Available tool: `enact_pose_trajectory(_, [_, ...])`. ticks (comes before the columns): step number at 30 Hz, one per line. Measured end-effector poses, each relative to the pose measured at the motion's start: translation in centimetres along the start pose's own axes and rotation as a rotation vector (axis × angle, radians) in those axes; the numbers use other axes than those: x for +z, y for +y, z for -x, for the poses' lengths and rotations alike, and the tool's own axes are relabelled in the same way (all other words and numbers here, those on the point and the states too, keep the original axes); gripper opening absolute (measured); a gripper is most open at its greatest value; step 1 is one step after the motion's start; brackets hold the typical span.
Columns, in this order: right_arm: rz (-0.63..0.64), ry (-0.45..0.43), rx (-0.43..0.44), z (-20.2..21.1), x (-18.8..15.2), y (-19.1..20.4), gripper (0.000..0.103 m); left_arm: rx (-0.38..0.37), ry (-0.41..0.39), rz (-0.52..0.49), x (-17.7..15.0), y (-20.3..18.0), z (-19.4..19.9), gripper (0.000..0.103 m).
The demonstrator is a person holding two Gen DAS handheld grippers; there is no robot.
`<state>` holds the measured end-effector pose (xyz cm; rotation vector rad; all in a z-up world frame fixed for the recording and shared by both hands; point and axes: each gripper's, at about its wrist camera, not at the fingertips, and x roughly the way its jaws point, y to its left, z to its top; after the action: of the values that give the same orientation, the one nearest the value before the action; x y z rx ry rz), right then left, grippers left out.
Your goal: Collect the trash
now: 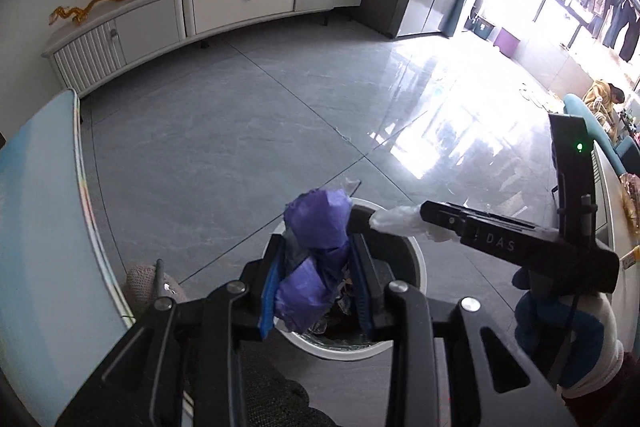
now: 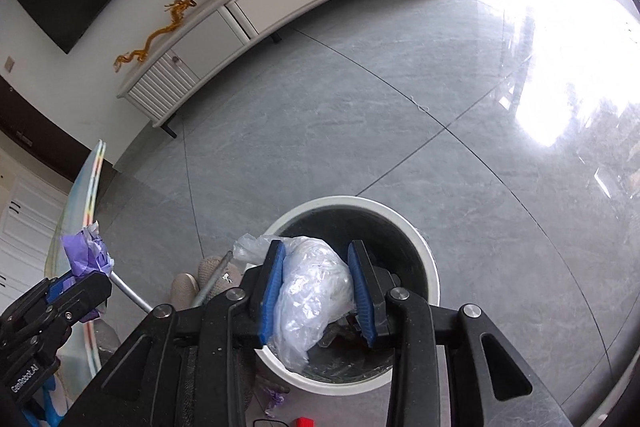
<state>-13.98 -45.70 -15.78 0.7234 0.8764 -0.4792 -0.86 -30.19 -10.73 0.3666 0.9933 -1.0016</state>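
Note:
A round white trash bin (image 1: 416,267) with a dark inside stands on the floor; it also shows in the right wrist view (image 2: 434,279). My left gripper (image 1: 318,279) is shut on a crumpled purple paper wad (image 1: 316,227) and holds it over the bin's mouth. My right gripper (image 2: 316,287) is shut on a clear crumpled plastic bag (image 2: 316,287), also over the bin. From the left wrist view the right gripper (image 1: 400,221) comes in from the right with the plastic bag (image 1: 394,221) at its tip. The left gripper (image 2: 78,281) with the purple paper (image 2: 86,251) shows at the left of the right wrist view.
Grey tiled floor (image 1: 260,131) stretches ahead to a long white TV cabinet (image 1: 208,11) with orange figurines. A pale blue table edge (image 1: 76,187) is at the left. A beige shoe (image 2: 208,279) lies beside the bin. Bright glare covers the floor at right.

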Motion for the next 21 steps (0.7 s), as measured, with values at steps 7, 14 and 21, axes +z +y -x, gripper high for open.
enact_pose_trajectory(7, [-0.02,0.009,-0.027,-1.2,0.0,-0.5,0.047,-0.056,0.011,0.036,0.3,-0.4,-1.2,0.044])
enact_pose_trajectory(14, [-0.005,0.001,-0.021,-0.7,0.0,0.4,0.051,0.019,-0.039,0.08,0.1,0.5,0.9,0.053])
enact_pose_trajectory(21, [0.072,-0.033,0.039,1.1,0.3,4.1,0.056,0.201,-0.165,0.129,-0.1,3.3,6.1,0.06])
